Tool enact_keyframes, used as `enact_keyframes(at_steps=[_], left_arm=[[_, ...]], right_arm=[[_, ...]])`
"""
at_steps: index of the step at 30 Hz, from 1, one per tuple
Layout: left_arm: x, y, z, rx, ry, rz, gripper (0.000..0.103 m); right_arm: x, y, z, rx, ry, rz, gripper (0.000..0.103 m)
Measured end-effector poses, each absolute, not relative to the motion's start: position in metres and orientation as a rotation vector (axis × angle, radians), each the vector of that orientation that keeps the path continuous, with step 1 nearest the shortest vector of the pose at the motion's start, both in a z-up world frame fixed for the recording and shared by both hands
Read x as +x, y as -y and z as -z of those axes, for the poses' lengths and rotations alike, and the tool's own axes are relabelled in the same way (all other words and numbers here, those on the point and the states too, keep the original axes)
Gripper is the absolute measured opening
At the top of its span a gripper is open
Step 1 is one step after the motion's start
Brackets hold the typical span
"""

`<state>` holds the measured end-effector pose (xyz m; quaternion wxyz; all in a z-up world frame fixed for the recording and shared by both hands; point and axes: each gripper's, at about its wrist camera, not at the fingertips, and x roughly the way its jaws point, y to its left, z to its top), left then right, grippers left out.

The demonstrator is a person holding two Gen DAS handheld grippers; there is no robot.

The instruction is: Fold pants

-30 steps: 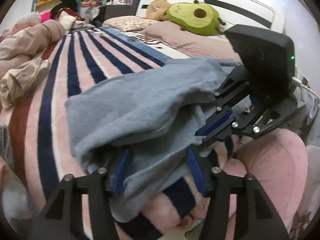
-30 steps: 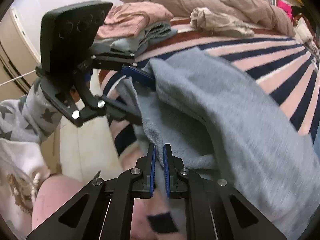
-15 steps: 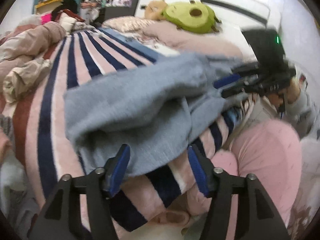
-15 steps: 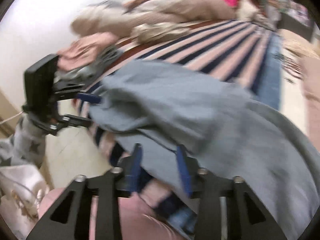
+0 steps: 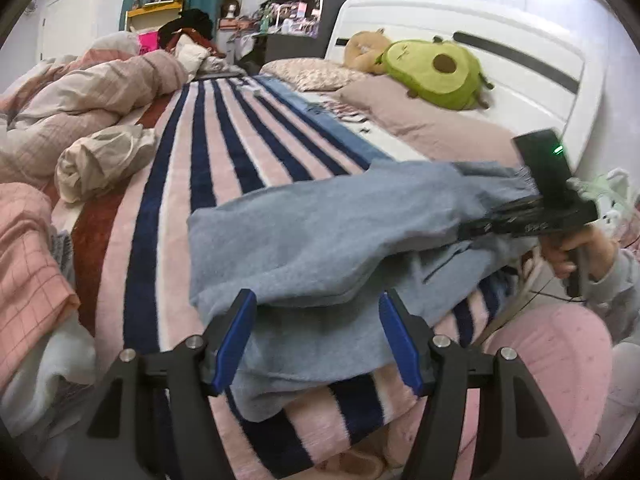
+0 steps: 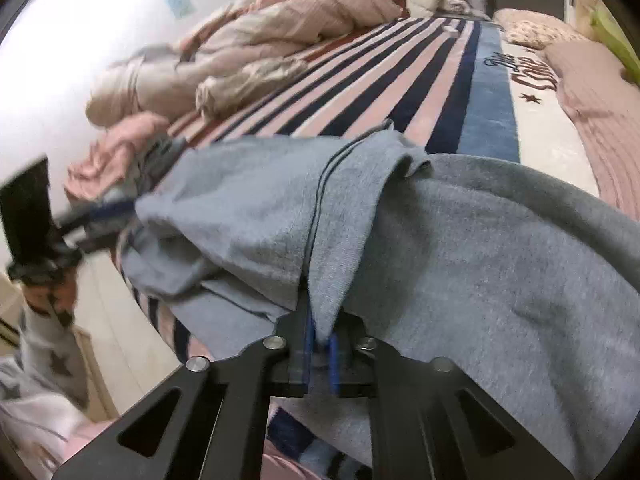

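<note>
1. Left gripper (image 5: 316, 340): fingers spread wide, nothing between them. It hovers at the near edge of the bed (image 5: 208, 168), with the left end of the grey pants (image 5: 320, 240) lying just ahead of the blue pads.
2. The pants lie across the near edge of the bed on the striped blanket (image 5: 240, 128). They look doubled lengthwise, one layer draped on the other; the lower layer sags over the edge.
3. Right gripper (image 6: 320, 344): fingers narrow, pinching a ridge of fabric at the right end of the pants. The cloth rises from the pads and drapes to both sides.
4. Judgement: the step in hand is re-gripping for the next fold. The right end is secured; the left end is not.
5. To do it well: bring the left fingers onto both layers at the left end, not the top one alone, and close fully before lifting.
6. Keep the right pinch level with the left so the fold line runs straight.
7. Risk: the overhanging lower layer may slide off the bed if only the upper layer is lifted.
</note>
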<state>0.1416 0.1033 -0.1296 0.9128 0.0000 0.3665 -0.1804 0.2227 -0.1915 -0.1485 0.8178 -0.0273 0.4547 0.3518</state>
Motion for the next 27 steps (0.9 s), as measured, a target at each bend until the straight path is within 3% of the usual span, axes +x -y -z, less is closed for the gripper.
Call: enact_keyframes(at_steps=[7, 10, 15, 17, 19, 20, 27], left_arm=[[0.146, -0.103, 0.141, 0.016, -0.778, 0.326, 0.060], [0.147, -0.102, 0.141, 0.012, -0.773, 0.317, 0.060], [0.146, -0.103, 0.137, 0.013, -0.760, 0.304, 0.060], [0.144, -0.105, 0.132, 0.019, -0.745, 0.286, 0.061], [0.142, -0.109, 0.126, 0.018, -0.724, 0.269, 0.065], [0.142, -0.113, 0.124, 0.011, -0.713, 0.264, 0.065], [0.141, -0.121, 0.130, 0.010, -0.723, 0.250, 0.065]], right_arm=[[0.206, 0.230, 0.117, 0.040, -0.914, -0.681, 0.000], [0.202, 0.244, 0.121, 0.109, -0.984, -0.674, 0.000], [0.195, 0.249, 0.122, 0.020, -0.954, -0.576, 0.002], [0.198, 0.246, 0.111, 0.088, -0.919, -0.622, 0.008], [0.203, 0.230, 0.103, 0.066, -0.880, -0.663, 0.034], [0.206, 0.219, 0.103, 0.061, -0.881, -0.688, 0.039], [0.241, 0.162, 0.156, 0.014, -1.047, -0.691, 0.049]])
